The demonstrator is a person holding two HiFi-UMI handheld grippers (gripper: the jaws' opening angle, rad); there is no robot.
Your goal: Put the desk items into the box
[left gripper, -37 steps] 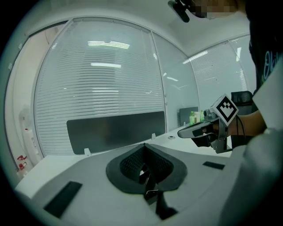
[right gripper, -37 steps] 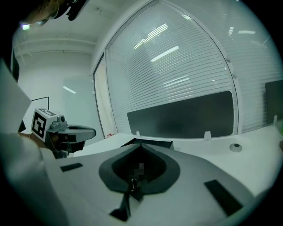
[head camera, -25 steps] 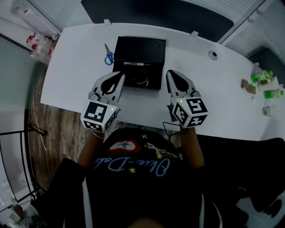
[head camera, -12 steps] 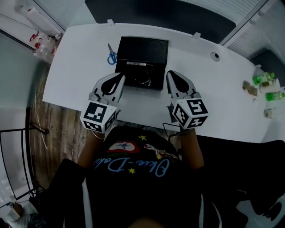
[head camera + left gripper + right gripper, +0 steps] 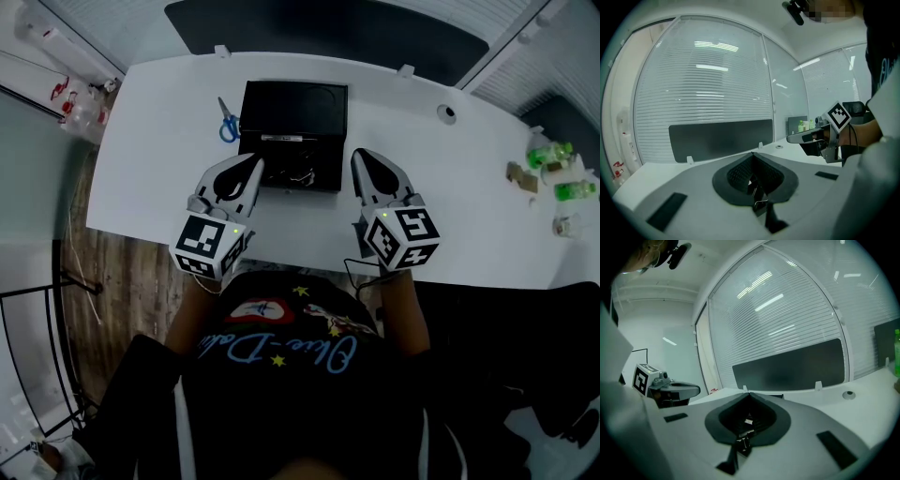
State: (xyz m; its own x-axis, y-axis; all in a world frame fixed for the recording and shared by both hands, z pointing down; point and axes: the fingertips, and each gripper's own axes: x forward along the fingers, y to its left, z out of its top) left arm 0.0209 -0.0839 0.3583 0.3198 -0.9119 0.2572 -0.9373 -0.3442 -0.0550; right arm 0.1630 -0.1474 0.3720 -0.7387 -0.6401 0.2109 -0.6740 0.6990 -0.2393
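Note:
A black open box (image 5: 293, 134) sits at the middle of the white desk (image 5: 469, 197), with a few small items lying near its front wall. Blue-handled scissors (image 5: 226, 122) lie on the desk just left of the box. My left gripper (image 5: 255, 165) hovers at the box's front left corner and my right gripper (image 5: 361, 157) at its front right corner. Both point away from the person. In the left gripper view the jaws (image 5: 752, 153) meet at the tip with nothing between them. The right gripper view shows its jaws (image 5: 746, 391) likewise together and empty.
Green bottles (image 5: 553, 155) and small brown pieces (image 5: 518, 176) stand at the desk's far right. A round cable hole (image 5: 446, 113) lies right of the box. A dark panel (image 5: 328, 28) runs behind the desk, and a rack (image 5: 70, 94) stands to its left.
Only the head view has shifted a little. Both grippers stay in the same places beside the box, jaws together.

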